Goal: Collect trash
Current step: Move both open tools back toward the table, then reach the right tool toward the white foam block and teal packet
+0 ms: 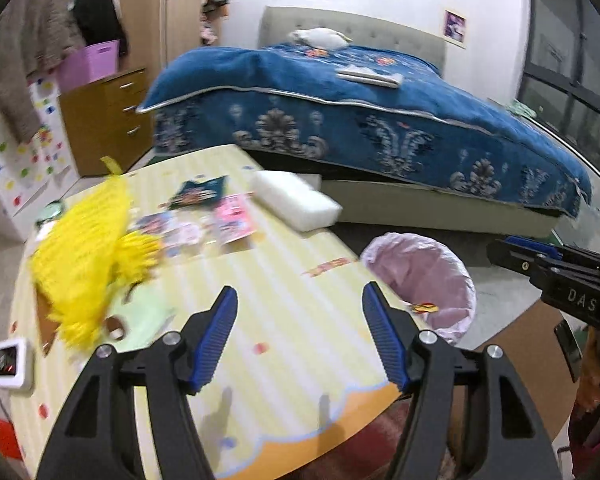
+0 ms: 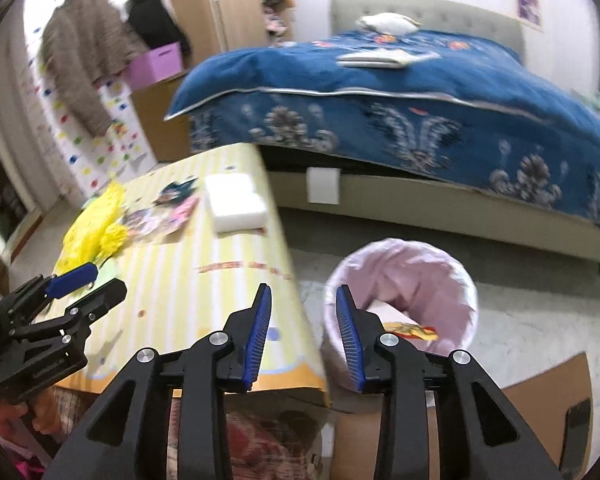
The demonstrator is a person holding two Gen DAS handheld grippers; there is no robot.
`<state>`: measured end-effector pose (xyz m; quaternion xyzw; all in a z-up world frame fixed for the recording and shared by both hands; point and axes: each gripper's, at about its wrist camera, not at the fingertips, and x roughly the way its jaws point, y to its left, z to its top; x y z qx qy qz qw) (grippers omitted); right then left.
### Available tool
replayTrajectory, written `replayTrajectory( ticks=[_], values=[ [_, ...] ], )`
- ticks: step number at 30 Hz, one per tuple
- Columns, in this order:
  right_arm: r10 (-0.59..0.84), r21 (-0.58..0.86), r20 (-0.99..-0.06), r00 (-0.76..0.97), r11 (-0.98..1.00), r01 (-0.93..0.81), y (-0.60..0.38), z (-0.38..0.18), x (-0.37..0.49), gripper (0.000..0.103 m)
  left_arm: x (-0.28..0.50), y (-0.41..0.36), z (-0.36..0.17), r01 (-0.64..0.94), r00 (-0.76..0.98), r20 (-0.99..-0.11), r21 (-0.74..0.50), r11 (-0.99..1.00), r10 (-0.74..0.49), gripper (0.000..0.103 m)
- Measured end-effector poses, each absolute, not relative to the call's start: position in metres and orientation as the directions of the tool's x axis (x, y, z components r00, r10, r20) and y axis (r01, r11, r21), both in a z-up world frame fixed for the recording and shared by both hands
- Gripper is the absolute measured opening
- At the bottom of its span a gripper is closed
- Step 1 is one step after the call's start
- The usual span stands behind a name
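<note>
Left wrist view: left claw [image 1: 298, 334] open wide, empty, over the desk [image 1: 284, 320]. Wrappers [image 1: 204, 220] and yellow bag [image 1: 84, 256] lie ahead and left on the desk; bin [image 1: 456, 276] sits right, off the desk edge, one wrapper [image 1: 424, 308] inside.

Right wrist view: right claw [image 2: 304, 334] partly open, nothing between the pads, over the gap between desk edge and bin [image 2: 466, 280]. Left claw [image 2: 90, 284] looks nearer the desk trash [image 2: 160, 216].

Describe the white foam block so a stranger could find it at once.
Start at the bed with the blue blanket. In front of it stands a yellow striped table; the white foam block lies at the table's far corner nearest the bed. It is the only plain white thing there; the wrappers beside it are flat and colourful.
</note>
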<state>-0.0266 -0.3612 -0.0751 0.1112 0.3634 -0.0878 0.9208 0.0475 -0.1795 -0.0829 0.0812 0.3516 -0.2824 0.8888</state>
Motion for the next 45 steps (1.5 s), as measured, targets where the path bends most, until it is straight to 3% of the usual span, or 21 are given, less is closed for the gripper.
replayTrajectory(
  ticks=[6, 14, 19, 30, 39, 45],
  values=[
    [-0.035, 0.108, -0.685, 0.728, 0.983, 0.149, -0.326, -0.069, 0.006, 0.059, 0.055, -0.126, -0.079, 0.458, 0.652, -0.658, -0.053, 0.887, -0.376, 0.07],
    [-0.031, 0.051, -0.707, 0.706, 0.994, 0.096, -0.314, -0.087, 0.088, 0.061, 0.102, -0.064, -0.075, 0.288, 0.717, -0.658, -0.02, 0.957, -0.23, 0.073],
    [-0.05, 0.004, -0.745, 0.665, 0.997, 0.08, -0.316, -0.112, 0.141, 0.059, 0.126, -0.04, -0.074, 0.214, 0.727, -0.663, -0.03, 0.976, -0.179, 0.073],
    [-0.16, -0.146, -0.779, 0.607, 0.987, 0.073, -0.306, -0.137, 0.176, 0.036, 0.135, -0.025, -0.086, 0.188, 0.707, -0.689, -0.036, 0.982, -0.16, 0.073],
    [-0.043, -0.018, -0.747, 0.663, 0.999, 0.045, -0.283, -0.092, 0.126, 0.037, 0.122, -0.011, -0.088, 0.17, 0.705, -0.696, -0.018, 0.985, -0.134, 0.078],
    [-0.008, -0.032, -0.782, 0.624, 0.999, -0.027, -0.253, -0.093, 0.098, 0.039, 0.114, -0.005, -0.089, 0.162, 0.701, -0.7, -0.032, 0.986, -0.137, 0.078]
  ],
)
